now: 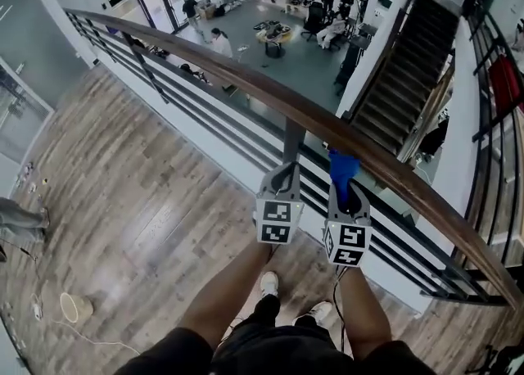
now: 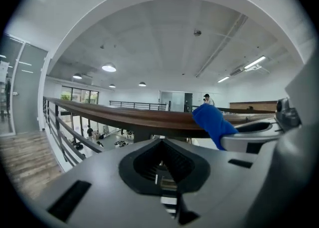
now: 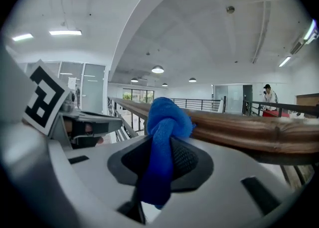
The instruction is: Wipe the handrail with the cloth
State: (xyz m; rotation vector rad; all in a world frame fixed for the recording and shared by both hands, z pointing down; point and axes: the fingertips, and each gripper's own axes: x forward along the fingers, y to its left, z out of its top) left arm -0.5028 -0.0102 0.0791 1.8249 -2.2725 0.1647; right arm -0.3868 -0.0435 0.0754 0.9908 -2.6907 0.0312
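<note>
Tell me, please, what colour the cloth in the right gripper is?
Bright blue; the cloth shows best in the right gripper view.

The left gripper [image 1: 282, 173] and the right gripper [image 1: 345, 193] sat side by side just below the brown handrail [image 1: 229, 79]. A blue cloth [image 1: 342, 167] stuck up from the right gripper's jaws and reached the rail's near edge, above a wooden floor [image 1: 123, 201].

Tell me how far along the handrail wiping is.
Done: the right gripper has the blue cloth clamped in its fingers. In hand: the cloth is up at the handrail, contact unclear. Left: the wiping itself; no stretch looks visibly wiped. The left gripper is shut and empty.
</note>
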